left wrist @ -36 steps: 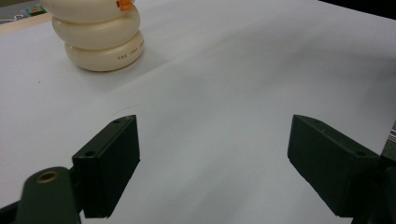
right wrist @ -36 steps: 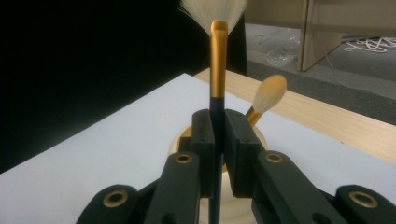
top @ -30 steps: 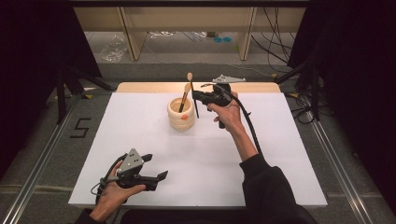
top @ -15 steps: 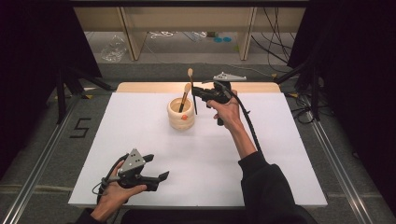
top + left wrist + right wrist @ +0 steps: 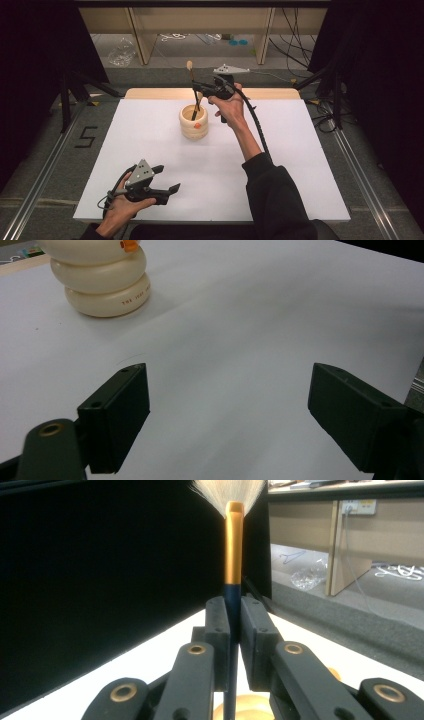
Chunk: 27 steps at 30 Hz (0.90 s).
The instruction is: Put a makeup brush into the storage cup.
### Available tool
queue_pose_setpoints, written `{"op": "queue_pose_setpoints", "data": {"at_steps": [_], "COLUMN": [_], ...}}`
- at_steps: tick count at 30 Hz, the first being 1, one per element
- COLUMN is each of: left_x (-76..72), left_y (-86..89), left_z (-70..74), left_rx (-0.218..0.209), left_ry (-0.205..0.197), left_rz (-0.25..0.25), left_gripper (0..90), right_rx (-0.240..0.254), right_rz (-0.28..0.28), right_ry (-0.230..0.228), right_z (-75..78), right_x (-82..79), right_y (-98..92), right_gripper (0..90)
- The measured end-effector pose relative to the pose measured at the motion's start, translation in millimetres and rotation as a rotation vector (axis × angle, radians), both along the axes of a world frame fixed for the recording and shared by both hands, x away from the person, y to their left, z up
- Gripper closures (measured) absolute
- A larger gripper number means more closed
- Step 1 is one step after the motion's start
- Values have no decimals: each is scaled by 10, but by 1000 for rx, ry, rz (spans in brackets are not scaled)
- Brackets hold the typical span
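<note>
Gold-banded brush point(image 5: 233, 545) is clenched in the right tongs point(image 5: 234, 625), its handle tip probably inside the cream pot point(image 5: 194, 121): move it straight and vertical, while the left tongs point(image 5: 230, 415) rest released.

1. The holder point(image 5: 100, 282) is cut off by the top edge of the left gripper view; only its lower rings show, and the small lettering on the bottom ring is too small to read.
2. The brush point(image 5: 233, 555) loses its bristle tips at the top edge of the right gripper view, and its lower handle is hidden between the right gripper's point(image 5: 234, 630) jaws.
3. In the high view, the brush's lower end is hidden inside the holder.
</note>
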<state>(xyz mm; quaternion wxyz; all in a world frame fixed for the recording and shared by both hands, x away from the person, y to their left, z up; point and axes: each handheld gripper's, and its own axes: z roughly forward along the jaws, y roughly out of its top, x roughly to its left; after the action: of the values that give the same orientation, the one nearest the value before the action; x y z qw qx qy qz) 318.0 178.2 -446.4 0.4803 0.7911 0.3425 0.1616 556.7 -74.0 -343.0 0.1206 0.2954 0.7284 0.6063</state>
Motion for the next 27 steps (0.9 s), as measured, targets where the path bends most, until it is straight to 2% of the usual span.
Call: {"op": "queue_pose_setpoints", "data": {"at_steps": [1,2,3,4,7,9,14,16,20,22,23,27], "left_x": [0,1,2,3,4,2,1,0,-1,1,-1,0], "left_y": [-1,-2,-2,-2,-5,-4,2,2,-1,0,-4,1], "left_z": [0,0,-1,-2,-4,-3,-2,-1,-1,-3,-4,-4], "left_rx": [0,0,3,4,3,4,-5,-1,-3,0,-5,-9], "left_ry": [-1,1,1,3,3,3,-1,-2,-1,0,1,0], "left_rz": [0,1,1,2,3,2,-2,-1,0,0,2,-5], "left_gripper": [167,167,167,167,167,167,167,167,167,167,167,167], "right_rx": [6,0,7,5,8,9,7,13,17,9,11,5], "right_rz": [-1,-7,-11,-12,-20,-25,-35,-37,-41,-39,-35,-40], "right_ry": [-6,15,-2,22,11,29,23,44,38,52,35,47], "right_z": [-22,-37,-61,-74,-114,-133,-191,-210,-241,-268,-281,-315], "right_x": [23,26,48,46,79,87,124,123,138,133,143,141], "right_y": [7,9,18,28,51,62,91,97,111,131,136,169], "right_gripper": [833,834,833,833,834,833,833,833,833,833,833,833]}}
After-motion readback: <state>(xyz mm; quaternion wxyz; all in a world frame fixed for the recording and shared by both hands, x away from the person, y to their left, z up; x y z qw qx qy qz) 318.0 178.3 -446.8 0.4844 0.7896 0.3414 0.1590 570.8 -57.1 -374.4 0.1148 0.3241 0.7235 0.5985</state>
